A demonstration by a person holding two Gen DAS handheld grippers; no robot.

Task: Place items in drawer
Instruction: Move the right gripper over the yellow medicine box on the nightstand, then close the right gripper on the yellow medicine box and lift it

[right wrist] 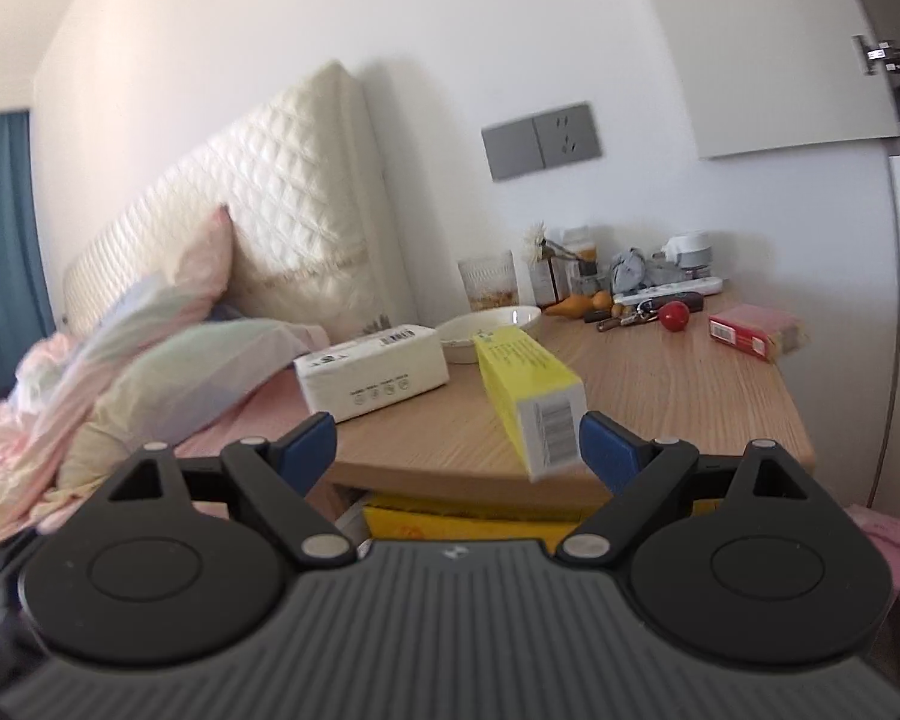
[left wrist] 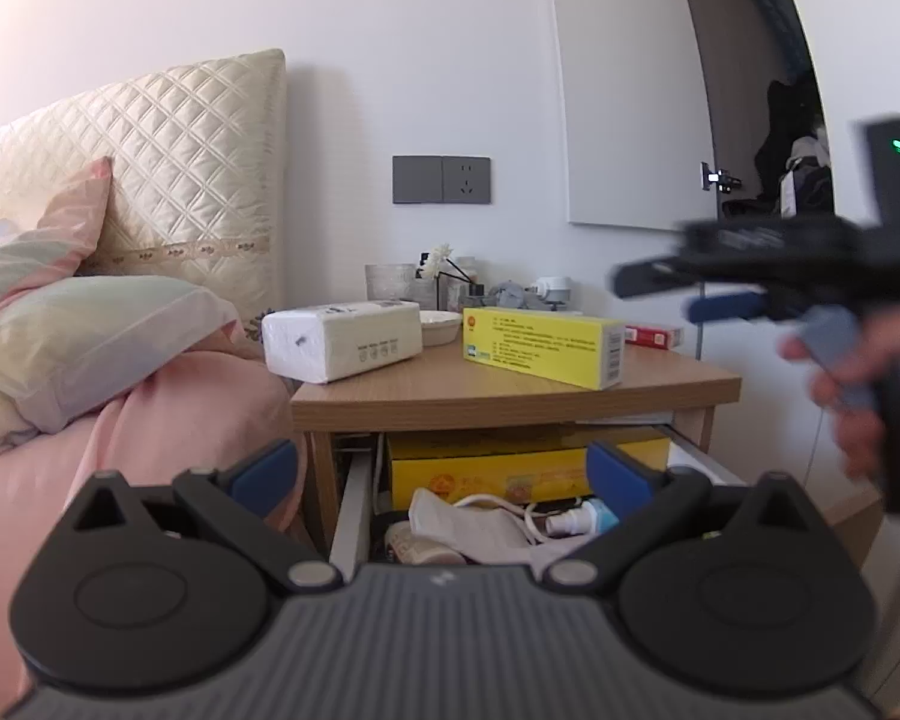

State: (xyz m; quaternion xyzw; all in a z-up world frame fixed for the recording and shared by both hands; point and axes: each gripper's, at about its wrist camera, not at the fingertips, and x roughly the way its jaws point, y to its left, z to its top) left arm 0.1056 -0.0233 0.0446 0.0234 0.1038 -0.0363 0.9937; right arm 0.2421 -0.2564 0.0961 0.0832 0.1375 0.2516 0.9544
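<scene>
Drawer [left wrist: 510,510] is seen pulled open under the bench [left wrist: 510,387], already crowded with a yellow carton [left wrist: 498,468], cable and small bottle. Left tongs [left wrist: 441,474] are held spread and empty above it. Right tongs [right wrist: 456,444] are also spread, empty, lined up on the yellow box [right wrist: 525,381] whose barcode end overhangs the bench edge. Risk is judged: box could be nudged off by a pad, or jam on the clutter. Further back, tissue pack [right wrist: 372,369], bowl [right wrist: 489,327], red box [right wrist: 753,330]. Drawer depth is hidden; rear clutter is not made out.
</scene>
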